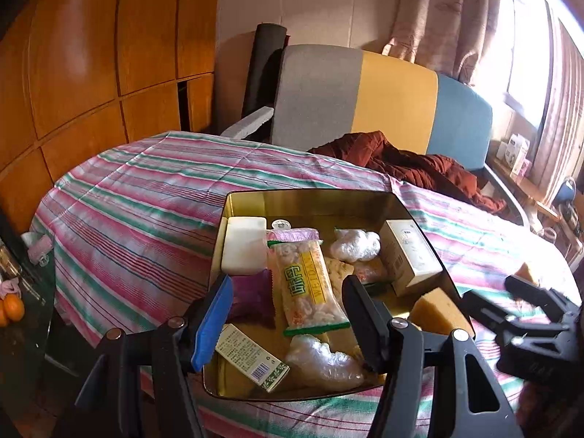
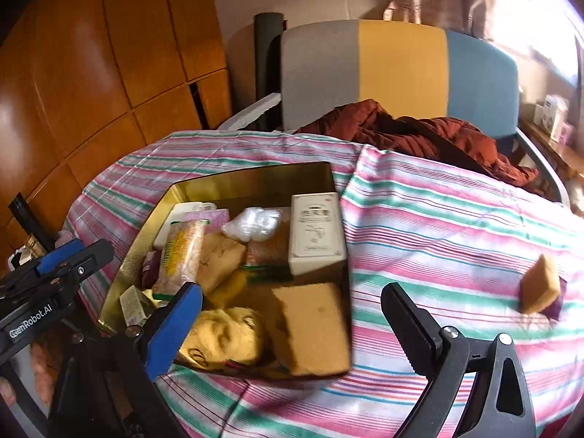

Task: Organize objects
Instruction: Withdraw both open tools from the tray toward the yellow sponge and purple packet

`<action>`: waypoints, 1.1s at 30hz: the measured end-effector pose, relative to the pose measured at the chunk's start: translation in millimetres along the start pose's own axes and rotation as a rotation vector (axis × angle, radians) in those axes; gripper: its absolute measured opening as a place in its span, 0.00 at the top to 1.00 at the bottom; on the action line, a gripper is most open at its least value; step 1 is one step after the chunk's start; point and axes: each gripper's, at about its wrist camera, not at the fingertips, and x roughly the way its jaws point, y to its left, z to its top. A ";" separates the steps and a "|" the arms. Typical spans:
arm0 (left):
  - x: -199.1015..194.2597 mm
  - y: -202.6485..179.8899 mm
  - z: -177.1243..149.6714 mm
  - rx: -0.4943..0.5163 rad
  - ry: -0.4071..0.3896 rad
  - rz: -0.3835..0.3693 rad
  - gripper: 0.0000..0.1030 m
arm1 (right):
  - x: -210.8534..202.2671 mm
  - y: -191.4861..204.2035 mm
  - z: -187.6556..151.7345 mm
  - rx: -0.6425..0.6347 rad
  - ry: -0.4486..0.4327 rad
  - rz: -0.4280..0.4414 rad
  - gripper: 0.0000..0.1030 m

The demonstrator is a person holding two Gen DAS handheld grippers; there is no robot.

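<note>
snacks and small boxes fill the gold tin [image 1: 233, 204] on my striped tablecloth [image 1: 138, 197] — a white block [image 1: 244, 242] in its far left corner, a long clear snack packet [image 1: 310, 284] with green ends down the middle, a purple packet [image 1: 252, 297] beside it, a cream carton [image 1: 410, 255] on the right and a small green-and-white box [image 1: 252, 359] at the near edge. two crinkled clear bags [image 1: 356, 242] lie among them.

my left gripper [image 1: 288, 314] hangs over the tin's near side with its jaws apart; the snack packet shows between them, but neither pad presses on it, so i'm holding nothing there.

my right gripper [image 2: 292, 314] is also spread wide and empty. it frames the tin's near right corner, where a tan sponge [image 2: 310, 325] and a crumpled yellow cloth [image 2: 226, 332] sit inside.

one more sponge [image 2: 540, 284] lies out on the cloth, well apart from the tin on the right — not in it yet. behind the table stands a chair [image 2: 401, 69] with a rust-red jacket [image 2: 419, 135] on it.
</note>
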 end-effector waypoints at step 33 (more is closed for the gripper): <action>-8.8 -102.1 9.0 0.280 0.000 -0.182 0.31 | -80.0 -264.4 16.5 0.397 -0.114 -0.334 0.03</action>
